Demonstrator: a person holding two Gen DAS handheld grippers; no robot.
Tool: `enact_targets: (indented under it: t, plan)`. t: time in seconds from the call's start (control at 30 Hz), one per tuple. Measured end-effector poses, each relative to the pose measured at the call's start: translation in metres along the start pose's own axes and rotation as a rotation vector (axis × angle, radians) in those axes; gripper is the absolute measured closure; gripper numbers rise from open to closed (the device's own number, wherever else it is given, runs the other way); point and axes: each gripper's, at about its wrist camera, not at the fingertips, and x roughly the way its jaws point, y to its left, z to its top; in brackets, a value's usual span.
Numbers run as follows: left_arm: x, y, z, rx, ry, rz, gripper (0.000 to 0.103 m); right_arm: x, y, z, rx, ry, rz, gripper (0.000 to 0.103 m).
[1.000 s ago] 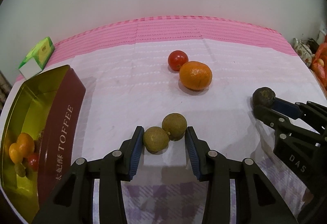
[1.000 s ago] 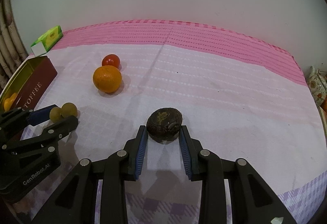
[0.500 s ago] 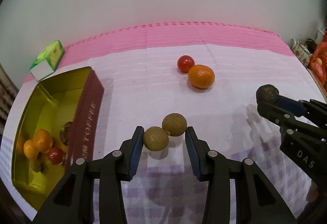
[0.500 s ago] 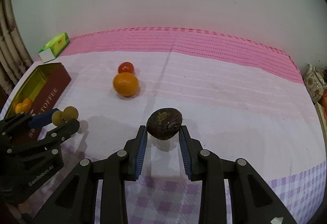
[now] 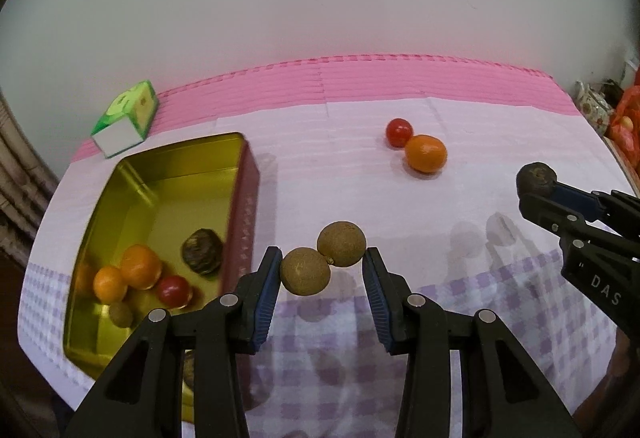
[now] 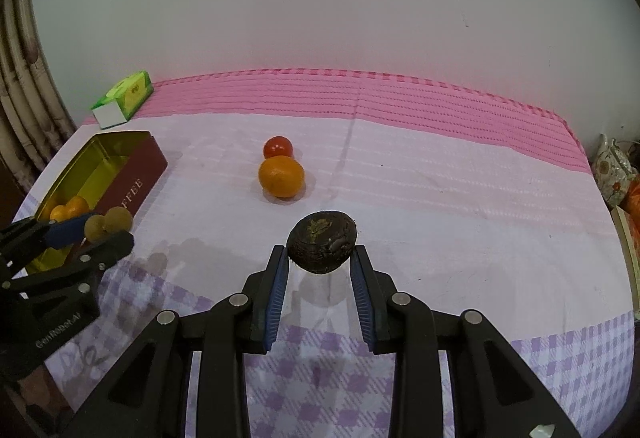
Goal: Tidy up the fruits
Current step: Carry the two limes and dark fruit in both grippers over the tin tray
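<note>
Now each tool grips fruit: left tool (image 5: pixel 322 267) two longans (image 5: pixel 323 258), right tool (image 6: pixel 320 256) a dark fruit (image 6: pixel 322 241); the carry to the tin (image 5: pixel 120 174) should stay level.

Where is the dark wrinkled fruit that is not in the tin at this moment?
The dark wrinkled fruit is held between the fingers of the right gripper, above the tablecloth, nearer the camera than the orange and the tomato.

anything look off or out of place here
Only two fruits sit loose on the pink-and-white tablecloth: the small red tomato touching the orange tangerine, outside the gold toffee tin. Nothing spilled or damaged.
</note>
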Motion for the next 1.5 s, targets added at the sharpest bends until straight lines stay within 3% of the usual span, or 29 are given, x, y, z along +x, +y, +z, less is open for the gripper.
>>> enact_targets:
  t: [0.57, 1.5]
  plan:
    - [-0.012, 0.05, -0.005, -0.062, 0.013, 0.064, 0.06, -0.009, 0.026, 0.007, -0.04, -0.007, 0.035, 0.074]
    - [-0.017, 0.161, -0.037, -0.196, 0.056, 0.184, 0.06, -0.002, 0.15, 0.03, -0.223, 0.004, 0.209, 0.074]
